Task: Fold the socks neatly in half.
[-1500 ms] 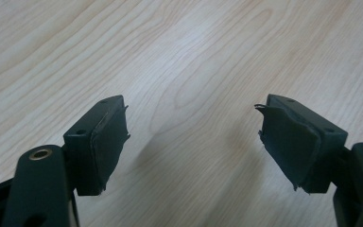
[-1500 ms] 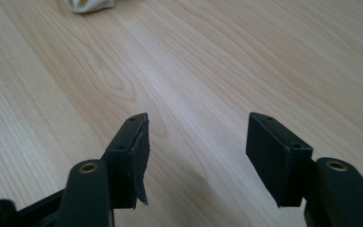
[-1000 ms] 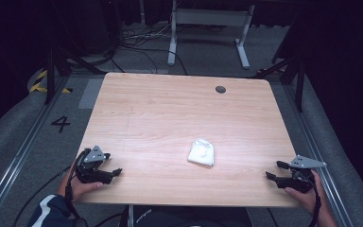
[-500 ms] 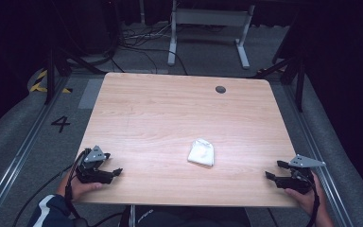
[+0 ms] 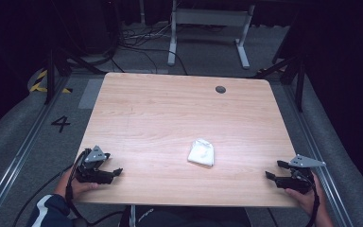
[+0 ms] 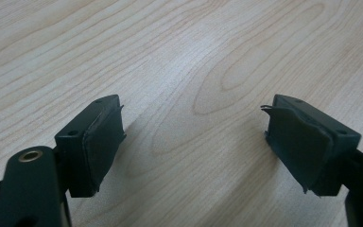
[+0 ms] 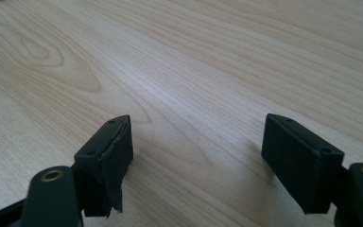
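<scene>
**Cloth between two waiting grippers**

Cloth is the thing both tools face: a small white folded cloth [image 5: 201, 152] lies on the near half of the wooden table [image 5: 179, 109], a little right of the middle. It sits well apart from either tool. The left gripper [image 5: 115, 172] rests at the near left corner, its tips aimed rightward toward the bundle; the right gripper [image 5: 271, 171] rests at the near right corner, tips aimed leftward. Judged from the high view, the right one is somewhat the nearer of the two. The cloth's long axis runs roughly near to far, tilted slightly, so a reach from either side would meet a long edge first (a guess from how it lies, not a certainty).

Both sets of jaws stand apart with nothing between them. In the left gripper view the left gripper's pads [image 6: 99, 142] frame bare wood grain, and in the right gripper view the right gripper's pads [image 7: 116, 158] do the same.

The tabletop is pale, light-grained wood with a small dark round grommet [image 5: 220, 89] near its far right corner. Around it lies grey carpeted floor [image 5: 23, 142] bearing a painted numeral 4 [image 5: 60, 124], with metal rails along both sides. Beyond the far edge stand a grey metal frame [image 5: 208, 28] and loose cables against a dark room.
</scene>
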A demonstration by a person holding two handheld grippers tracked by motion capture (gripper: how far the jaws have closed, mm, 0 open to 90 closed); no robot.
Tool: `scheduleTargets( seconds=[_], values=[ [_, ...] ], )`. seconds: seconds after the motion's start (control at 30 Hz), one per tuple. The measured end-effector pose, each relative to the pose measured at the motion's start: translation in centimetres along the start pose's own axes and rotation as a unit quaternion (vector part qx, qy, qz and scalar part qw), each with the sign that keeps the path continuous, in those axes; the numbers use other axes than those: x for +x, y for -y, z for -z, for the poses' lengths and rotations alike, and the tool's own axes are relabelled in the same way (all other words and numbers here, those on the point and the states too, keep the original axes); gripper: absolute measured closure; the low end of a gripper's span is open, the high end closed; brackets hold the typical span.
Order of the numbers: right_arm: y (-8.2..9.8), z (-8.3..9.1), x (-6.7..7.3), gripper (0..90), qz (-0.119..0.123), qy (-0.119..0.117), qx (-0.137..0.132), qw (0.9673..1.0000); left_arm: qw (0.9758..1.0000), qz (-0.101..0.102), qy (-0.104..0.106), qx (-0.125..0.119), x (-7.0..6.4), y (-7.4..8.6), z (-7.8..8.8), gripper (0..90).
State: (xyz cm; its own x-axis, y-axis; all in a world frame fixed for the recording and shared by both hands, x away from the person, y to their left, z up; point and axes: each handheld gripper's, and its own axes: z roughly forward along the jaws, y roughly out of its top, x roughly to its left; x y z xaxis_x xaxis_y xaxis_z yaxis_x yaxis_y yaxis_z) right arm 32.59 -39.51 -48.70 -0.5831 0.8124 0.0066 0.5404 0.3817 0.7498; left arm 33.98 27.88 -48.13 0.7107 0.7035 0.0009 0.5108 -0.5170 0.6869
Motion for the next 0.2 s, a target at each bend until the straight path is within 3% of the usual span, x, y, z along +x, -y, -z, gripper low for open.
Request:
scheduleTargets(
  seconds=[0.2],
  values=[
    [0.01,0.01,0.00,25.8,0.000,0.001,0.000,1.0000,0.9999,0.009,0.004,-0.001,-0.09,-0.04,-0.14,18.1]
  ],
)
